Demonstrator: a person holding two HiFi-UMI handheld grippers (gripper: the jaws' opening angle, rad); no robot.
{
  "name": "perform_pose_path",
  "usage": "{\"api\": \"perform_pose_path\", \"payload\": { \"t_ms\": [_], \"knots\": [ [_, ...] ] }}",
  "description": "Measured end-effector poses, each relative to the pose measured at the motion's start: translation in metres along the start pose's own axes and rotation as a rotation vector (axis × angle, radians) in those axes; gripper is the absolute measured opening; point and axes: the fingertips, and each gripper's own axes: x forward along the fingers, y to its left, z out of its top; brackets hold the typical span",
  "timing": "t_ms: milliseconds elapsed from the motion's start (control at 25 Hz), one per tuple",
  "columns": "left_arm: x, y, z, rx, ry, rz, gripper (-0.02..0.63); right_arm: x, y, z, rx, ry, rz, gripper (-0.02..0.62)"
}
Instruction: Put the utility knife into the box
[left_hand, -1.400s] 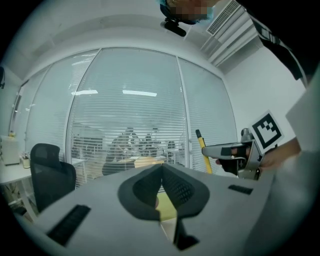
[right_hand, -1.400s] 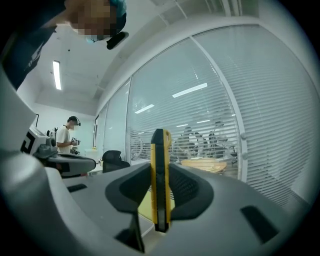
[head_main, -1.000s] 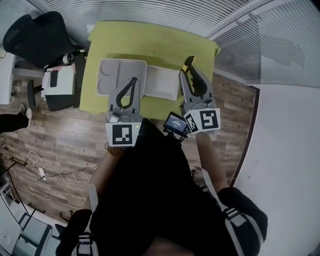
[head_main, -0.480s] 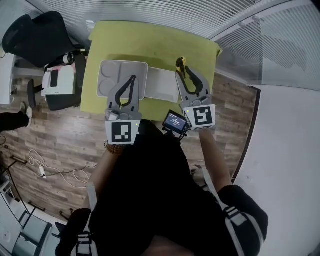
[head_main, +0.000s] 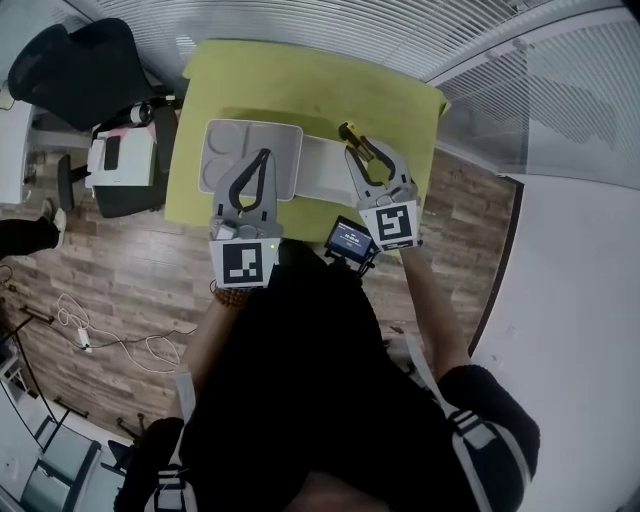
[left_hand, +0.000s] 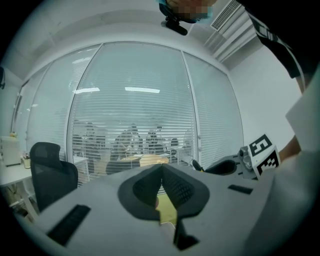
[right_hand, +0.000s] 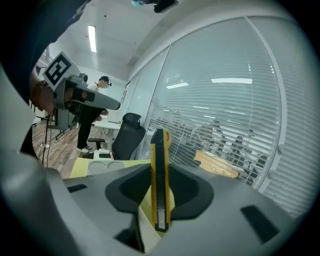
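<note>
While the right gripper clamps the utility knife between its fingers, knife end protruding past the fingertips, white box just beside them, left gripper clenched empty.

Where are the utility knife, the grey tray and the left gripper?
utility knife (right_hand: 160, 185), right gripper view, middle of the handle.
grey tray (head_main: 218, 150), head view, bare left part.
left gripper (head_main: 265, 157), head view, between the fingertips.
</note>
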Motion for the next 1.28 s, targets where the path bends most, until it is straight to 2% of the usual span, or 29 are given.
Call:
{"api": "perform_pose_path", "payload": {
  "t_ms": [200,560,920,1280],
  "knots": [
    [-0.002,0.013,0.001,0.003,-0.005,0.018,0.012,0.014,0.015,-0.018,-0.086,0.054,0.049,0.112],
    [-0.005,0.021,-0.001,0.004,-0.007,0.033,0.012,0.029,0.037,-0.045,-0.181,0.127,0.128,0.112],
    [-0.008,0.029,-0.007,-0.008,0.008,0.05,0.012,0.041,0.051,-0.073,-0.216,0.186,0.188,0.112],
    [-0.004,0.028,-0.008,-0.009,0.013,0.042,0.012,0.049,0.068,-0.105,-0.311,0.258,0.282,0.112]
  ]
}}
